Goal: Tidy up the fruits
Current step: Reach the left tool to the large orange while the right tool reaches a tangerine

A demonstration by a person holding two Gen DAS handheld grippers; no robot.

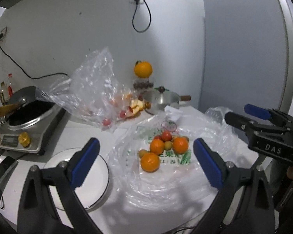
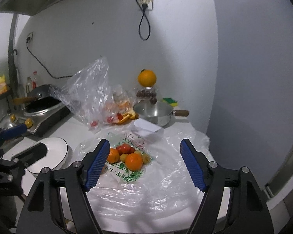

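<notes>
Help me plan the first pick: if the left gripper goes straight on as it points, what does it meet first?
Probably the nearest orange, lying on the flattened bag between the open left gripper's fingers; depth is unclear, so it may touch the bag first.

Orange tangerines (image 1: 150,162) and a red tomato (image 1: 166,136) were seen on a clear bag (image 1: 166,177) printed with green characters. Blue pads were noted on black fingers (image 2: 97,162). The plate (image 1: 95,185) was white, the tabletop (image 2: 72,128) white, the pot (image 2: 156,113) silver with a brown handle.
</notes>
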